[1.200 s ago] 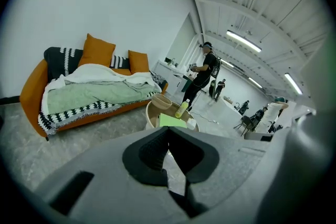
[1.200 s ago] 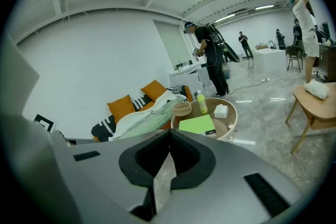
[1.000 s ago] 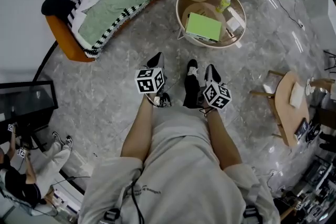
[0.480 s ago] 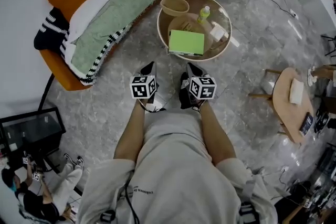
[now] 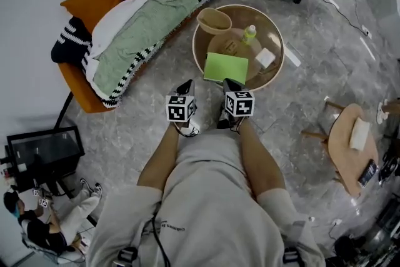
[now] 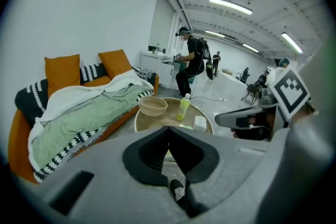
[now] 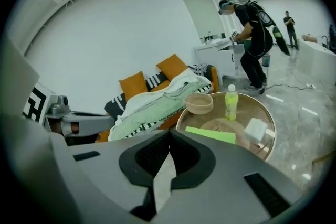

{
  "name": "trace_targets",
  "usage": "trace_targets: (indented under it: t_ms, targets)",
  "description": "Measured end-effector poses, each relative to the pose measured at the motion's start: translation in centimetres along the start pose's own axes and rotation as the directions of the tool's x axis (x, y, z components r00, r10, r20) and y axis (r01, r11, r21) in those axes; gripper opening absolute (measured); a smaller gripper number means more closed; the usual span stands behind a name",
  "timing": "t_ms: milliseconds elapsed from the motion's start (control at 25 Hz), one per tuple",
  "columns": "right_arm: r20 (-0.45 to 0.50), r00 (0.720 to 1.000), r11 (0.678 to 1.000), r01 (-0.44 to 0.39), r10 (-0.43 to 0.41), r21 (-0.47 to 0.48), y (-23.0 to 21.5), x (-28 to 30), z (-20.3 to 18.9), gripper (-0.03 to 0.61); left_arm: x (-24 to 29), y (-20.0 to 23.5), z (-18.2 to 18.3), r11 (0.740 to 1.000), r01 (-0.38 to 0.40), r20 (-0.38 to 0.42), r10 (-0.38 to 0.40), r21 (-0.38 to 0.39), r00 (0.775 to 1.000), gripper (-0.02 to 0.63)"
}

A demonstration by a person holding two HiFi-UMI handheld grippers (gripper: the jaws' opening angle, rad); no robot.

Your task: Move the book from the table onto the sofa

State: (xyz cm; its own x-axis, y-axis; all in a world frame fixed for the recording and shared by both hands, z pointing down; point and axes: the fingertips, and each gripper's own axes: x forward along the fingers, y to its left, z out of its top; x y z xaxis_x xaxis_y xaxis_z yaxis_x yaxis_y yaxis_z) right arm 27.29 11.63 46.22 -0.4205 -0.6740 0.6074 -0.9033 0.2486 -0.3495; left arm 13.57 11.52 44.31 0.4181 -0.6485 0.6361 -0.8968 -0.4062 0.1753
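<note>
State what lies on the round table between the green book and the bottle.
A tan round mat lies between the book and the bottle. The head view shows this best, and the right gripper view confirms it.

The light-green book (image 5: 225,67) lay flat and closed, cover up, on the near side of the round desk (image 5: 282,53). The orange sofa (image 5: 74,85) stood apart, to the desk's left.
</note>
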Motion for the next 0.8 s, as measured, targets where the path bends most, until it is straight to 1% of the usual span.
trace_targets:
  t_ms: [80,200,280,400,480,600,640,720,800]
  targets:
    - [-0.002,1.0,0.999,-0.025,0.025,-0.024,-0.8,1.2,1.5,0.005,1.3,0.1,0.2,1.0,-0.015,-0.011,0.014,-0.016,1.0,0.009]
    - [0.001,0.999,0.999,-0.052,0.052,-0.011,-2.2,2.5,2.7,0.005,2.3,0.4,0.4,0.997,-0.047,-0.016,0.046,-0.056,0.999,0.009]
    - [0.003,0.998,0.998,-0.061,0.061,0.009,-3.1,2.8,2.7,0.006,2.3,0.2,0.5,0.995,-0.064,-0.014,0.063,-0.082,0.998,0.011]
    - [0.012,0.998,0.995,-0.069,0.068,0.074,-3.8,3.3,2.4,0.005,1.8,0.6,1.4,0.991,-0.078,0.012,0.08,-0.107,0.997,0.009]
    - [0.011,0.996,0.991,-0.093,0.093,0.1,-3.8,3.2,2.1,0.006,1.6,1.1,1.7,0.987,-0.087,0.016,0.09,-0.132,0.996,0.009]
    - [-0.019,0.986,0.981,-0.163,0.166,0.101,-3.8,2.1,1.3,0.006,2.1,1.7,1.4,0.981,-0.098,-0.014,0.097,-0.17,0.995,0.009]
    - [-0.029,0.984,0.98,-0.172,0.175,0.1,-4.4,1.6,1.0,0.005,2.6,1.9,1.4,0.981,-0.095,-0.029,0.091,-0.171,0.995,0.009]
    - [-0.051,0.988,0.984,-0.136,0.143,0.112,-6.4,0.5,-0.3,0.006,3.6,2.2,1.4,0.985,-0.077,-0.058,0.068,-0.155,0.996,0.009]
    - [-0.08,0.994,0.984,-0.061,0.075,0.166,-8.6,-0.4,-2.3,0.005,4.7,2.6,1.2,0.988,-0.049,-0.091,0.036,-0.145,0.995,0.009]
